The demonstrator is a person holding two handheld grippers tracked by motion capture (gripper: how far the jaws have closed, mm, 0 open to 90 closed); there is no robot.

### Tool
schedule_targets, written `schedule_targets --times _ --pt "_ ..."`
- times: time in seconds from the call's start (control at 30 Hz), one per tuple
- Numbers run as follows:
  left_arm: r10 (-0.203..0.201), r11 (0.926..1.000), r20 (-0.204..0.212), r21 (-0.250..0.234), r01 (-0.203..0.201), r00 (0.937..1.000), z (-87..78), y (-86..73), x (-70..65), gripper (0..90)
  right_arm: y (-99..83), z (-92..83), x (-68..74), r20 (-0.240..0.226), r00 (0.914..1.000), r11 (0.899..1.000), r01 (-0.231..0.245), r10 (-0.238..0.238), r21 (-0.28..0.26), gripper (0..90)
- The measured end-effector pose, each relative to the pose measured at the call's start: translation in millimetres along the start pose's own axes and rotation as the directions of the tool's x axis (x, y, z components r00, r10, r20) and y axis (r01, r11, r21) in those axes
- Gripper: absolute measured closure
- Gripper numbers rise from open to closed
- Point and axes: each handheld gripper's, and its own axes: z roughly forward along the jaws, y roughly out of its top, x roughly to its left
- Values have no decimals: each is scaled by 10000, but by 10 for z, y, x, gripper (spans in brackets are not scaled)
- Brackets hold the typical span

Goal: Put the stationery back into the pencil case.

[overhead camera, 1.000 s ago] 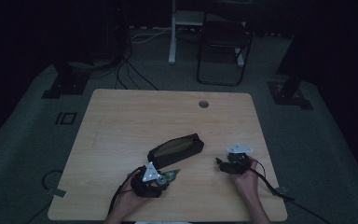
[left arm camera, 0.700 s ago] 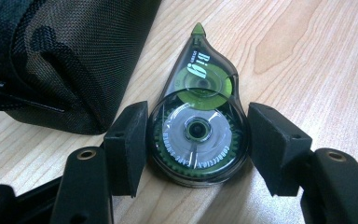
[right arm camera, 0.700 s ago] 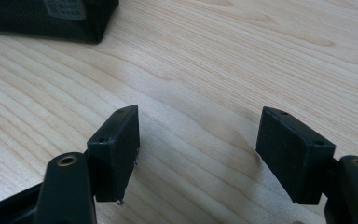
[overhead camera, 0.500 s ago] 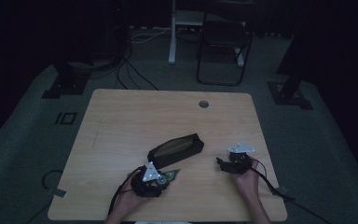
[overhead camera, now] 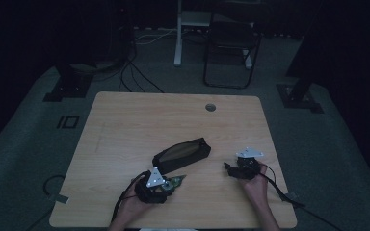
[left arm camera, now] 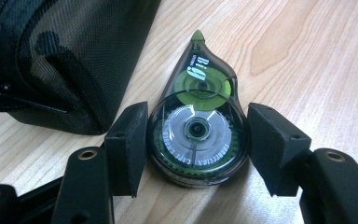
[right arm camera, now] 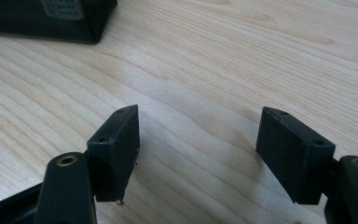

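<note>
Both hands rest low near the table's front edge, left gripper (overhead camera: 166,182) and right gripper (overhead camera: 230,169) jaws spread apart.

So the correction tape (left arm camera: 196,130) is a teardrop-shaped smoky clear thing with green reels, lying flat on the table, tip pointing to 12 o'clock, black mesh pouch (left arm camera: 60,60) just at its 10 o'clock.
</note>
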Motion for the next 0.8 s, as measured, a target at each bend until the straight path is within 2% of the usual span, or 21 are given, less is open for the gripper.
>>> schedule_targets --times 0.27,0.8 --pt "69 10000 12 -43 -69 10000 -27 14 -13 414 -1 0 -2 -13 10000 10000 -10 10 -3 299" --pt "222 9984 118 -530 -215 9997 -179 92 -44 414 -6 6 -16 -106 9999 9999 -122 122 -30 299"
